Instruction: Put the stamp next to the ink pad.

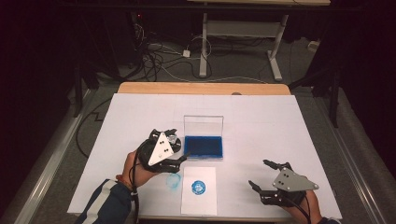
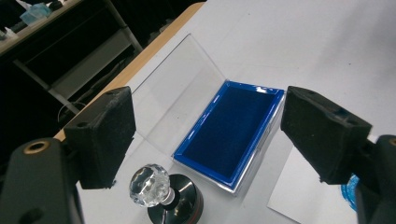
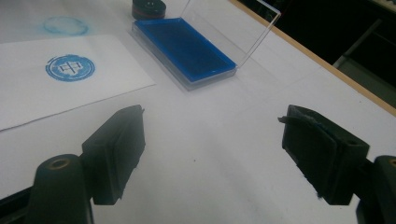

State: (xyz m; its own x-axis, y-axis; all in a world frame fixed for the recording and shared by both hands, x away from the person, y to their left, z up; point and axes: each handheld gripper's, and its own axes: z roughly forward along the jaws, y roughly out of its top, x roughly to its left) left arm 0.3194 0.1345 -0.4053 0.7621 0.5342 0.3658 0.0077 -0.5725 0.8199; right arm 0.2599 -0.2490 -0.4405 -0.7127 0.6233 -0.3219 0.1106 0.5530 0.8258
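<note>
My L gripper [image 1: 173, 148] open, empty, over stamp [image 2: 161, 191] by ink pad [image 1: 203, 146] | R gripper [image 1: 263, 176] open, empty, bare table [image 1: 280, 121] around.

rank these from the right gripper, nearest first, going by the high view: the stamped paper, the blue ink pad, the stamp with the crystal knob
1. stamped paper: on the table's near edge, to the left of the right gripper.
2. blue ink pad: farther back at the table's middle, its clear lid standing open.
3. stamp: just left of the pad, under the left gripper.
</note>
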